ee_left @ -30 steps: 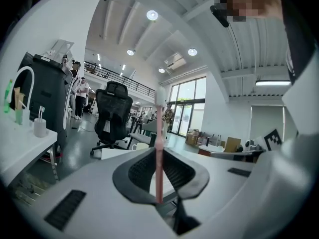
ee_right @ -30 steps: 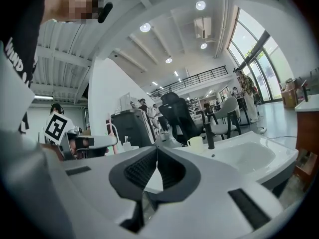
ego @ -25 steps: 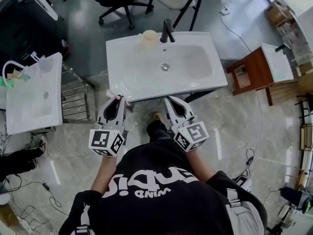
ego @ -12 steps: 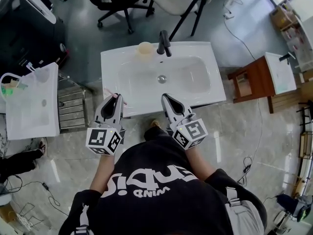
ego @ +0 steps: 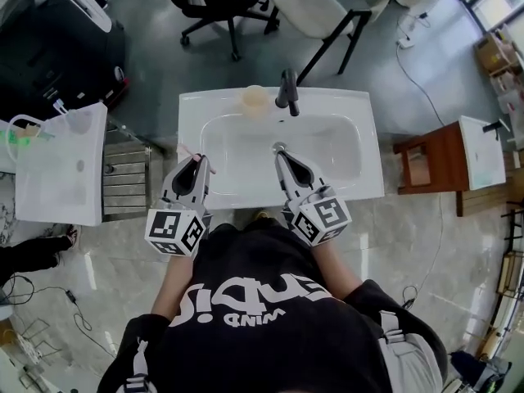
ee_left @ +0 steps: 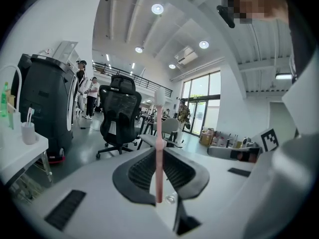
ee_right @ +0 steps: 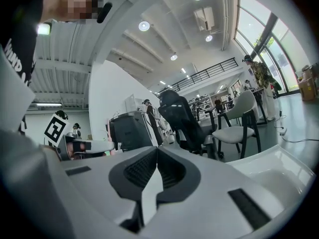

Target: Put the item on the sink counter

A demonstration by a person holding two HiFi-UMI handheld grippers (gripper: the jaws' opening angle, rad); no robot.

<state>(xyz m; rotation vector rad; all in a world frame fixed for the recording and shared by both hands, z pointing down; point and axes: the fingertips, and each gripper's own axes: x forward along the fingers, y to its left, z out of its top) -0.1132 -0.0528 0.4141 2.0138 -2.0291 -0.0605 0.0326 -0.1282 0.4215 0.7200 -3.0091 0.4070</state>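
A thin pink toothbrush (ee_left: 159,133) stands upright between the jaws of my left gripper (ee_left: 158,156), which is shut on it; its white head points up. From above, the toothbrush (ego: 186,151) pokes out at the left gripper's (ego: 196,165) tip, over the front left corner of the white sink counter (ego: 190,113). My right gripper (ego: 281,155) is shut and holds nothing; it hangs over the basin's front edge near the drain. In its own view the right gripper (ee_right: 156,156) has its jaws pressed together. A beige cup (ego: 255,98) and a black faucet (ego: 288,91) stand at the counter's back.
A second white basin (ego: 61,166) with bottles stands at the left, and a metal rack (ego: 127,180) sits between it and the sink. A wooden stand (ego: 426,160) with a small basin is at the right. Chairs (ego: 321,6) stand behind the sink.
The person has stepped closer to the sink. Both grippers, which were short of its front edge, now reach over the counter. The left one still holds the toothbrush.
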